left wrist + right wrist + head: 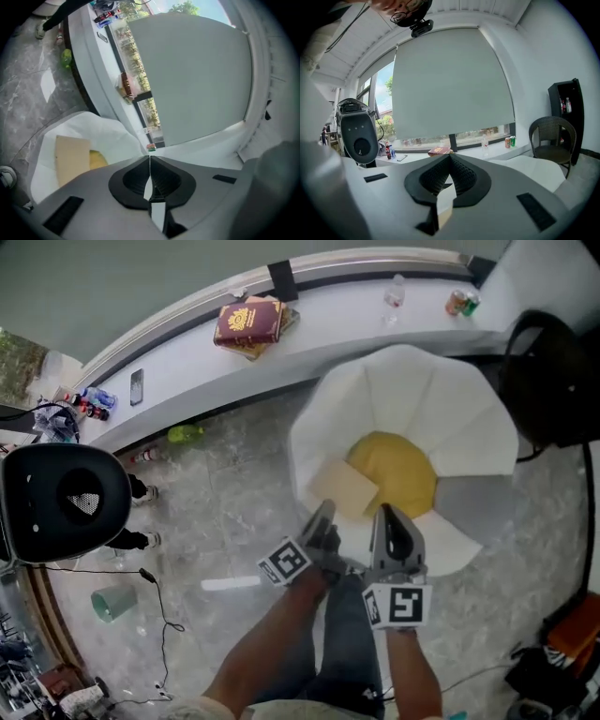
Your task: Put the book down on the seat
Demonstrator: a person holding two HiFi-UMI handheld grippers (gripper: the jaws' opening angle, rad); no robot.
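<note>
A tan book (344,488) lies flat on the yellow seat cushion (403,470) of a white petal-shaped chair (469,418), overlapping the cushion's left edge. In the left gripper view the book (71,157) shows at lower left beside the yellow cushion (97,160). My left gripper (325,514) hangs just in front of the book, apart from it, jaws shut with nothing between them (150,158). My right gripper (386,515) is beside it over the chair's front edge, also shut and holding nothing (450,155).
A curved white ledge (187,357) at the back carries red books (251,322), a water bottle (395,292), cans (461,303) and a phone (137,386). A black office chair (64,502) stands at left, a dark wicker chair (553,381) at right. Cables and a green cup (112,603) lie on the floor.
</note>
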